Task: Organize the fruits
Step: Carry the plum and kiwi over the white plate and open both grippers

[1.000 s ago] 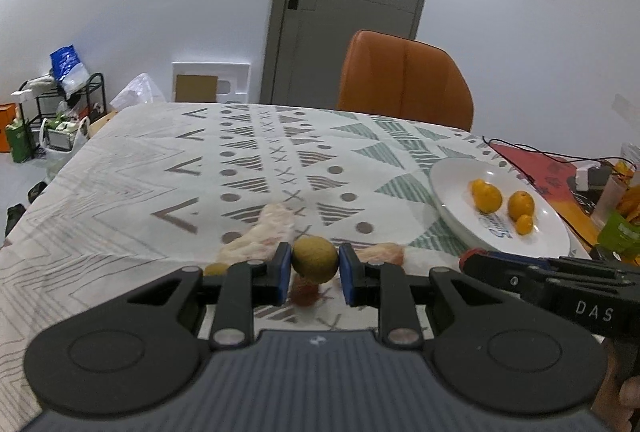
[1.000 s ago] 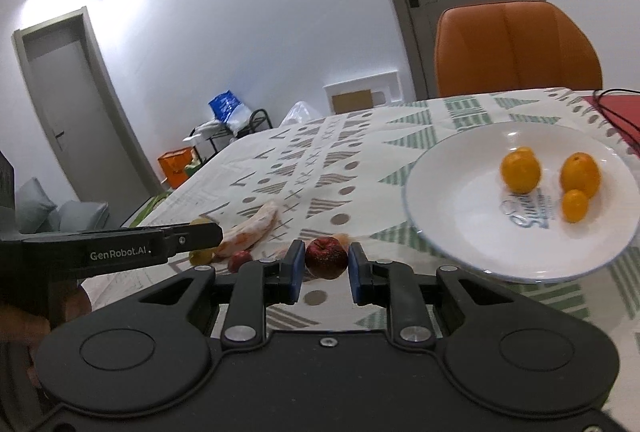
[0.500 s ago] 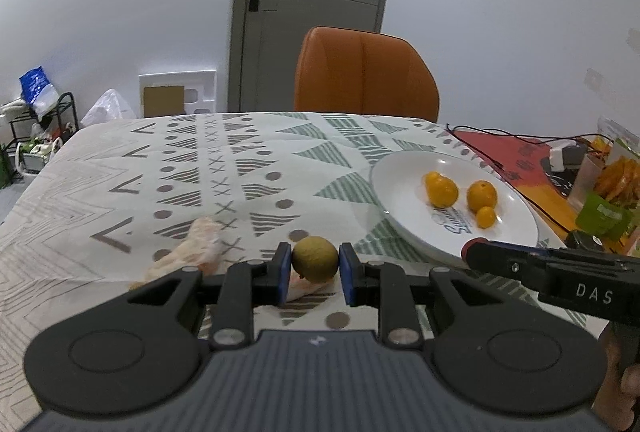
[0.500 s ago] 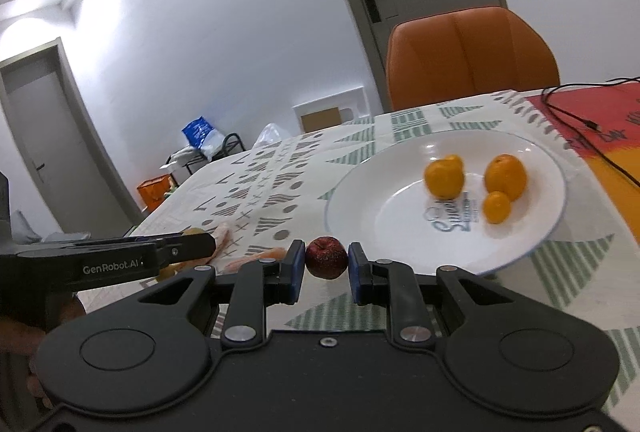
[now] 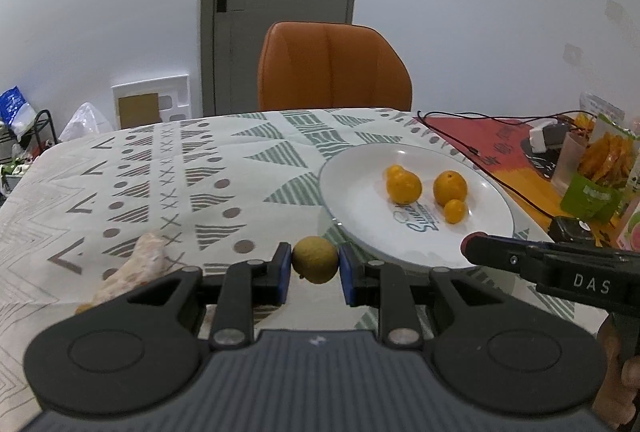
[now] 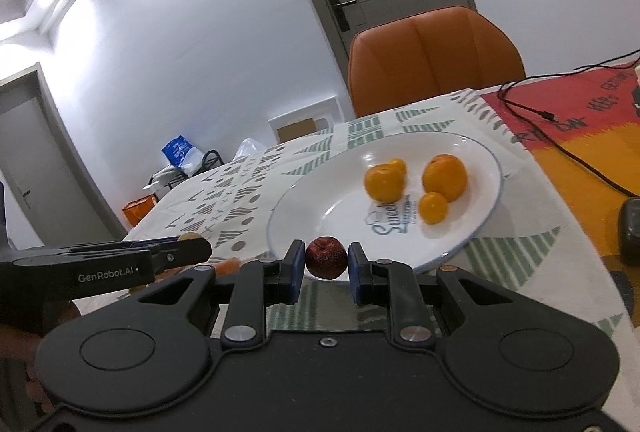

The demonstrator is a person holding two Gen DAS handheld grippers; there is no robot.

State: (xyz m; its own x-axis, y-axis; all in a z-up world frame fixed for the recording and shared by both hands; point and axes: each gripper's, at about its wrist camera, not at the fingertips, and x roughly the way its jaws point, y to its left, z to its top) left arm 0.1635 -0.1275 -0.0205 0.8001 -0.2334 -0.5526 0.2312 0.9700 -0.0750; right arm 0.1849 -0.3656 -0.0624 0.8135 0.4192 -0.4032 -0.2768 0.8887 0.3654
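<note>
My left gripper [image 5: 315, 266] is shut on a small yellow-green round fruit [image 5: 315, 259], held above the patterned tablecloth just left of the white plate [image 5: 360, 208]. My right gripper [image 6: 323, 264] is shut on a small dark red fruit [image 6: 326, 257] at the near rim of the white plate [image 6: 320, 208]. Several orange citrus fruits [image 5: 404, 186] [image 6: 444, 176] lie on the plate. The right gripper's body shows in the left wrist view [image 5: 560, 268], and the left gripper's body shows in the right wrist view [image 6: 104, 264].
A pale pinkish food piece [image 5: 140, 264] lies on the cloth at the left. An orange chair [image 5: 334, 68] stands behind the table. Black cables [image 5: 500, 184], snack packets [image 5: 600, 168] and a dark object [image 6: 630, 232] sit on the red mat at the right.
Both grippers have carried their fruits to the right, toward the plate. The plate now looms larger and closer in both views.
</note>
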